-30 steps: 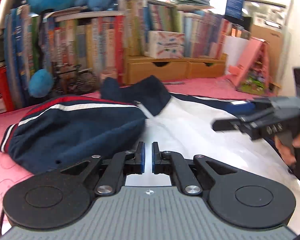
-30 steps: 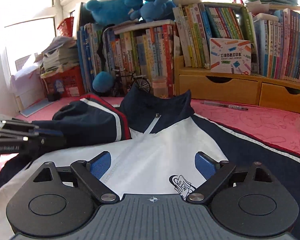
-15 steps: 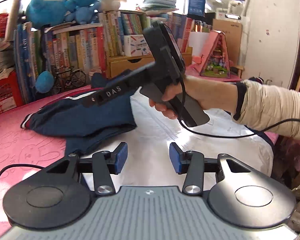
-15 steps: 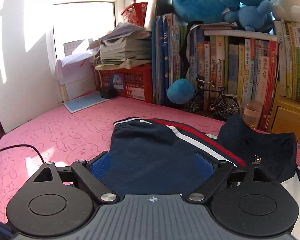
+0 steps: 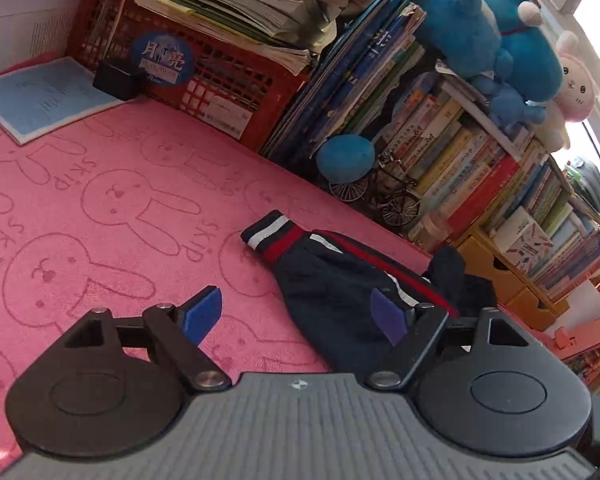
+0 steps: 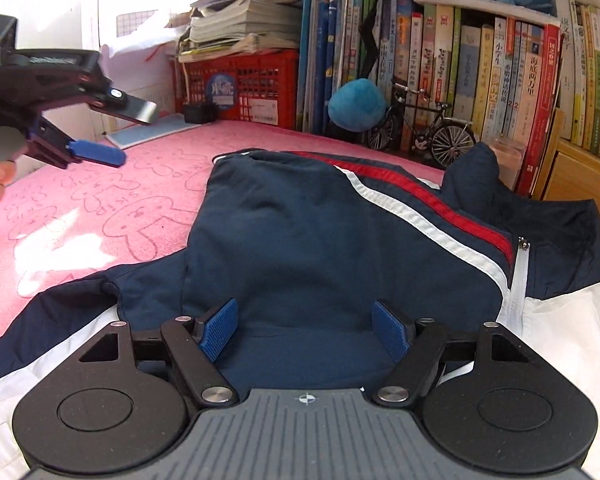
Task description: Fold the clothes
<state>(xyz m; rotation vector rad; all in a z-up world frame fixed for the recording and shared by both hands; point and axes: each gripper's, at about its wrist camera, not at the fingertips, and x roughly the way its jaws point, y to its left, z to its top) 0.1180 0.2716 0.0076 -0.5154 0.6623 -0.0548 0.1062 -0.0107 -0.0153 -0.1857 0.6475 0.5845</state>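
Right wrist view: right hand-held gripper [image 6: 305,332] wide, jaws closing, hovering over the navy folded sleeve [image 6: 300,240] of the jacket [image 6: 556,320] on the pink tabletop [image 6: 80,216]; no cloth pinched. Left hand-held gripper [image 6: 128,134] at 10 o'clock, jaws opening, empty. Sleeve cuff [image 5: 270,234] points to 11 o'clock.

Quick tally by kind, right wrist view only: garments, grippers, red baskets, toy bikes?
Jacket: 1
Grippers: 2, left gripper, right gripper
Red basket: 1
Toy bicycle: 1
Total: 5
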